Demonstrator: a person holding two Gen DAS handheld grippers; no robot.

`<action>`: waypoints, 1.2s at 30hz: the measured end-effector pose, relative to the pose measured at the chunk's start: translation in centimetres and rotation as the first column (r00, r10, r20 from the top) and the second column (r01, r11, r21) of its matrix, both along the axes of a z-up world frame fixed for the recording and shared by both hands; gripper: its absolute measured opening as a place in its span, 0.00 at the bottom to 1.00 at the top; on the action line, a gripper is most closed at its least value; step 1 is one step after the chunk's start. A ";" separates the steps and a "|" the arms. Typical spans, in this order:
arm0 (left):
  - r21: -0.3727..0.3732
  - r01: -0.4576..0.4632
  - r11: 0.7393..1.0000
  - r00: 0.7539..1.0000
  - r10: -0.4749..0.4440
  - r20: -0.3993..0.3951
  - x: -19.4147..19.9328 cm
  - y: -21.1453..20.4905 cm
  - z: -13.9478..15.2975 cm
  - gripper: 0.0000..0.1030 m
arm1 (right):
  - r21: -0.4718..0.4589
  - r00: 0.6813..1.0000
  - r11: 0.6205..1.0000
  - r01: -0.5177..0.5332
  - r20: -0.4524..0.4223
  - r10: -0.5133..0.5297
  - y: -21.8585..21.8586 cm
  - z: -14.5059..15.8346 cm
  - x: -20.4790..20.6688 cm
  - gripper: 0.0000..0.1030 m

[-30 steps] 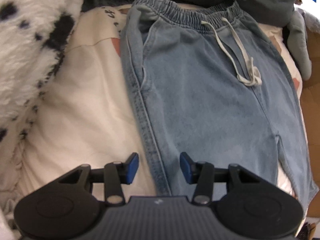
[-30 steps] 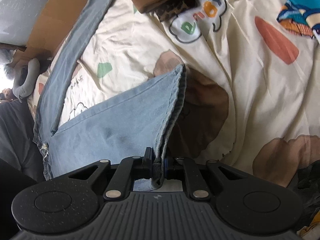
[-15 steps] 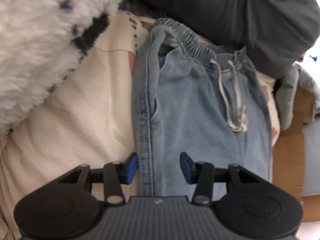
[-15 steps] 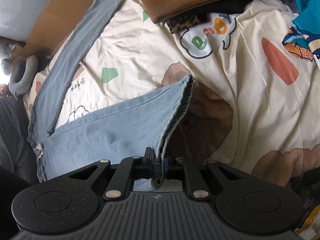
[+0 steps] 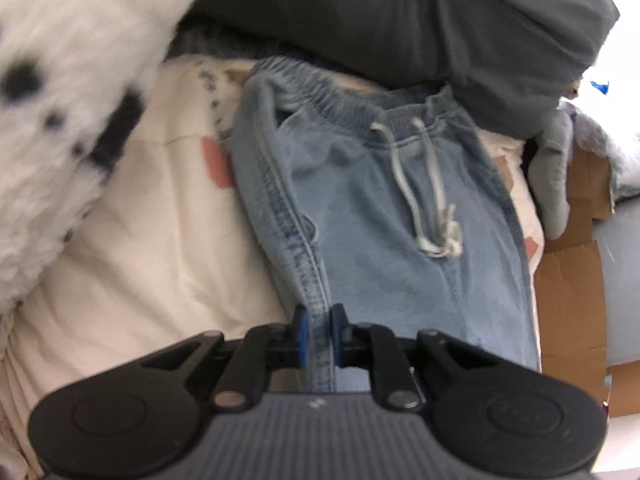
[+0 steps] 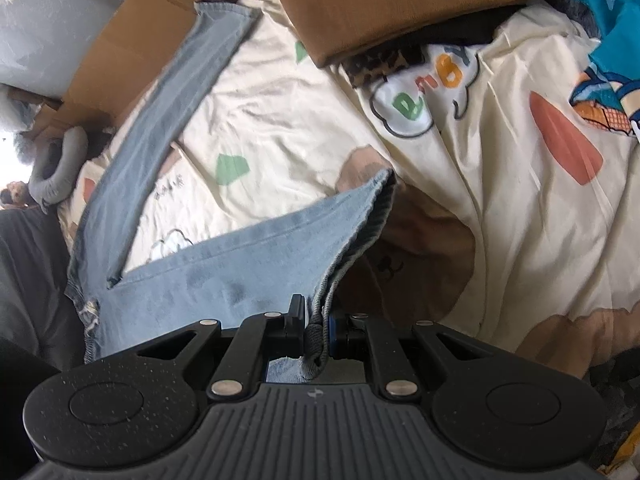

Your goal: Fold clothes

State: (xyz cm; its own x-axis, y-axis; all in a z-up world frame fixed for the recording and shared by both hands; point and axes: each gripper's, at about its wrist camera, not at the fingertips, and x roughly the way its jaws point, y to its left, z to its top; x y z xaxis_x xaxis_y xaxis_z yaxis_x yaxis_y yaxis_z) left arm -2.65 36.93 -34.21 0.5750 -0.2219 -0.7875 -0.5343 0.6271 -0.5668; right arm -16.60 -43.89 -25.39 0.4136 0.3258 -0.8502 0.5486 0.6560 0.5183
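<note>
- Bedsheet (image 6: 500, 184): cream fabric with cartoon prints, wrinkled; it carries every item below.
- Jeans (image 5: 380, 248): light blue denim with an elastic waistband, lying on the bedsheet. In the right wrist view the two legs (image 6: 168, 120) spread apart in a V across the bedsheet.
- Spotted blanket (image 5: 60, 120): white fleece with black spots, left of the jeans in the left wrist view.
- Brown garment (image 6: 392, 4): folded, on the bedsheet beyond the raised leg hem.
- Drawstring (image 5: 424, 200): white cord, knotted, resting on the jeans front below the waistband.
- Left gripper (image 5: 318, 334): jaws have just been closing; the blue pads now clamp the side seam of the jeans.
- Right gripper (image 6: 316, 326): jaws nearly together, pinching the hem corner of one leg, which is raised off the bedsheet.
</note>
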 end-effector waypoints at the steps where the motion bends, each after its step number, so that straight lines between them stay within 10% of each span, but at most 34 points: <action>1: 0.011 0.005 1.000 1.000 -0.005 0.000 0.3 -0.2 0.5 0.11 | 0.001 1.000 1.000 0.002 0.005 -0.002 0.0 0.1 0.1 0.09; 17: 0.163 0.092 0.982 0.995 -0.096 0.016 6.4 -5.3 9.1 0.04 | 0.110 0.962 0.992 0.054 0.262 -0.081 -3.5 2.9 3.4 0.09; 36: 0.127 0.114 0.985 0.991 -0.122 0.056 11.5 -7.4 11.9 0.03 | 0.046 0.937 0.994 0.097 0.332 -0.107 -5.4 5.4 10.1 0.09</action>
